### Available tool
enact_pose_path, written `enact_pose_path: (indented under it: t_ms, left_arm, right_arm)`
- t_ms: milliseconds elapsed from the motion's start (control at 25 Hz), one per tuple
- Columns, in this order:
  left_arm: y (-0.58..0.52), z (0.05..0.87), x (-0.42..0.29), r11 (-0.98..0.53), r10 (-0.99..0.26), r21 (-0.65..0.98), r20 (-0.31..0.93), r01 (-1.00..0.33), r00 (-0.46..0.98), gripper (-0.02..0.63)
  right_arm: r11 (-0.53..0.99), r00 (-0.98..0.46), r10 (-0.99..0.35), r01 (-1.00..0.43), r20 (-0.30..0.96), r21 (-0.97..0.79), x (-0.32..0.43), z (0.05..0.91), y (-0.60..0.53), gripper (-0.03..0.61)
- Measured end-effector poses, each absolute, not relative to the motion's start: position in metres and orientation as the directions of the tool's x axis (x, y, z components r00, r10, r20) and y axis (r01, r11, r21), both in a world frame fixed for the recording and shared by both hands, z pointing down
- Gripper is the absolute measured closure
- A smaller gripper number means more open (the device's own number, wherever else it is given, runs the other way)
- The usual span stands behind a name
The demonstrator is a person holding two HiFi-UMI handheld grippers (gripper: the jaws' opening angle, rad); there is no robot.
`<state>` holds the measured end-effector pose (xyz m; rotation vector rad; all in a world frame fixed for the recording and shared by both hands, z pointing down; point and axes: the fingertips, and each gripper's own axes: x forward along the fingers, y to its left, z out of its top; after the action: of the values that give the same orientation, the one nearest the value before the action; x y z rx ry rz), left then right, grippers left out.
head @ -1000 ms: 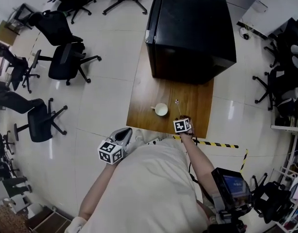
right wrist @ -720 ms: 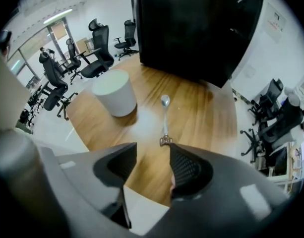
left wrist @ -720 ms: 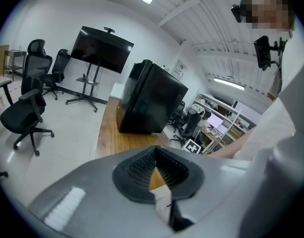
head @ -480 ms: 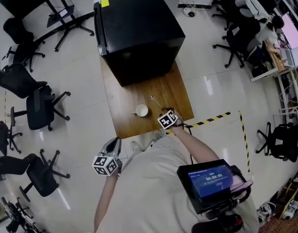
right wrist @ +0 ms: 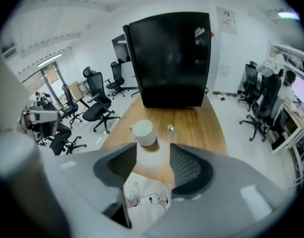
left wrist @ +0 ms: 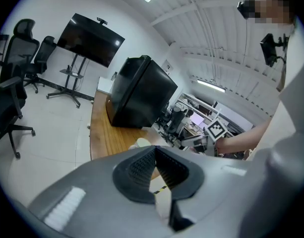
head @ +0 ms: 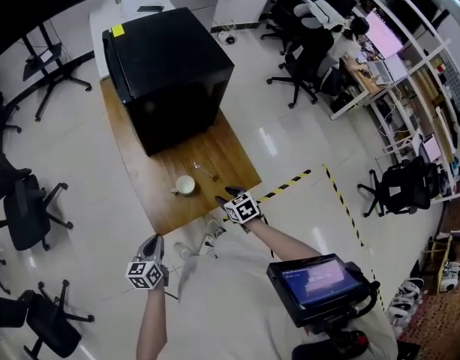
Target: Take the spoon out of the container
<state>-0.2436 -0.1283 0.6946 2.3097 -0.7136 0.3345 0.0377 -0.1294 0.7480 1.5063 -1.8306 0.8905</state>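
A white cup [head: 185,185] stands on the wooden table [head: 151,205], empty as far as the right gripper view shows. The spoon [head: 203,171] lies on the wood just right of it, outside the cup. In the right gripper view the cup [right wrist: 143,132] and the spoon's bowl [right wrist: 170,128] sit ahead of the jaws. My right gripper [head: 231,198] hovers at the table's near corner, open and empty [right wrist: 153,158]. My left gripper [head: 150,247] hangs over the floor, left of the table, jaws shut on nothing [left wrist: 155,151]. The cup [left wrist: 141,143] peeks above it.
A big black box [head: 169,73] fills the far half of the table. Office chairs [head: 19,208] stand on the floor to the left and more [head: 301,62] at the far right. Yellow-black tape [head: 290,183] marks the floor right of the table.
The head view has swung, so the table now sits further left. My right gripper has drawn back from the spoon toward the near table edge. The spoon and cup have not moved on the table.
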Motion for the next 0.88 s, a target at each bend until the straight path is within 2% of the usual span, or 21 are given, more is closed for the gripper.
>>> enact_pose_path:
  t_ms: [160, 360, 600, 880]
  left_arm:
    - [-0.118, 0.711, -0.252, -0.630, -0.362, 0.538, 0.435, -0.560, 0.825, 0.614]
    - [-0.110, 0.712, -0.244, -0.667, -0.341, 0.509, 0.441, -0.544, 0.831, 0.614]
    - [-0.097, 0.688, -0.214, -0.658, -0.408, 0.489, 0.409, -0.573, 0.816, 0.614]
    - [-0.058, 0.666, -0.160, -0.620, -0.476, 0.483, 0.394, -0.618, 0.786, 0.614]
  right_arm:
    - [0.144, -0.200, -0.662, -0.980, 0.722, -0.139, 0.027, 0.711, -0.107, 0.400]
    - [0.163, -0.243, -0.769, -0.969, 0.591, -0.187, 0.019, 0.672, -0.099, 0.400]
    - [0.191, -0.303, -0.830, -0.944, 0.468, -0.270, 0.036, 0.639, -0.077, 0.422]
    - [0.317, -0.362, -0.873, -0.931, 0.328, -0.183, 0.051, 0.582, -0.029, 0.449]
